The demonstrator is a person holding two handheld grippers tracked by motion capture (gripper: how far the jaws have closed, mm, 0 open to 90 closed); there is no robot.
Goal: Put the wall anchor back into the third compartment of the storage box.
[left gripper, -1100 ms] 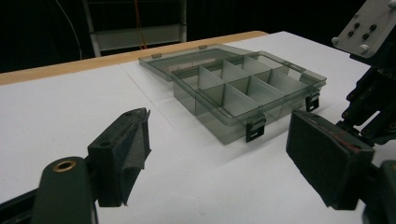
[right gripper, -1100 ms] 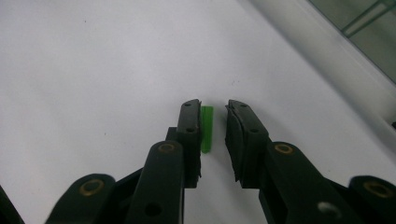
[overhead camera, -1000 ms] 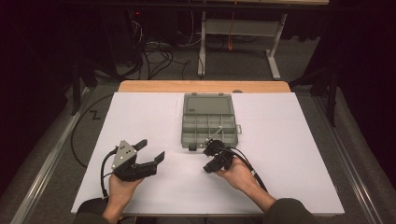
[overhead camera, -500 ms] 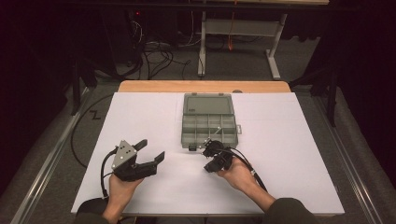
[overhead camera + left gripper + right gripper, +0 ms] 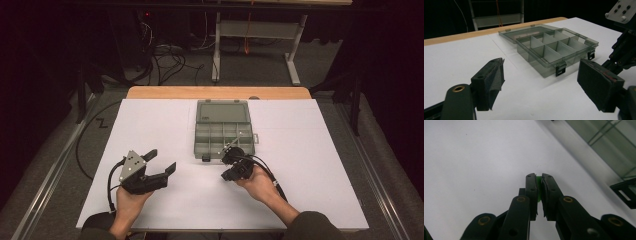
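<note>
Right tool (image 5: 538, 185) clamped on a small green part (image 5: 538, 187), just off the open box's (image 5: 223, 131) front edge. Left tool (image 5: 544, 85) apart, idle on worktop (image 5: 150, 125). Pick done; next: lift over a compartment, release.

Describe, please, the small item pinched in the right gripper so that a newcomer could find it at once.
On the white table, an open grey compartment box lies near the middle. Just in front of its near edge is the right gripper, jaws closed on a thin green piece. It is the one bright green thing among grey and black.
</note>
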